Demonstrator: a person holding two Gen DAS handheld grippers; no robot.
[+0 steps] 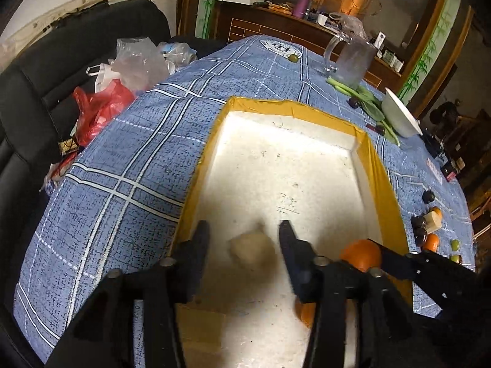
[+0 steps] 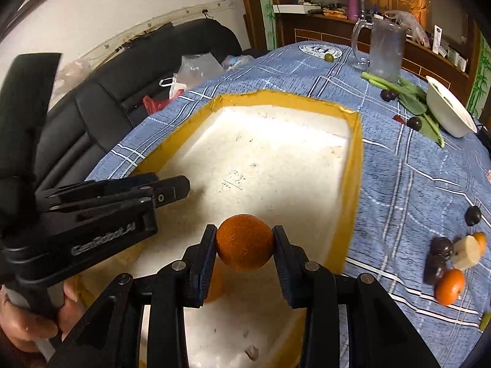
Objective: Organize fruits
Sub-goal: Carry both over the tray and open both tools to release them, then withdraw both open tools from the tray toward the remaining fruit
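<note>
A white foam box (image 1: 373, 159) (image 2: 356, 165) with yellow-taped rim lies on the blue checked tablecloth. My right gripper (image 2: 244, 247) is shut on an orange (image 2: 244, 241) and holds it above the box's near end; it also shows in the left wrist view (image 1: 362, 253). A second orange (image 1: 307, 314) (image 2: 214, 288) lies in the box below. My left gripper (image 1: 244, 245) is open above a pale lump of fruit (image 1: 250, 248) on the box floor. In the right wrist view the left gripper (image 2: 172, 191) reaches over the box's left rim.
Loose fruit lies right of the box: dark plums (image 2: 440, 250), oranges (image 2: 449, 286), a banana piece (image 2: 466, 253), green fruit (image 1: 455, 243). Farther back stand a glass pitcher (image 2: 385, 50), greens (image 2: 411, 98), a white bowl (image 2: 449, 113). Plastic bags (image 1: 101, 107) lie left on a black sofa.
</note>
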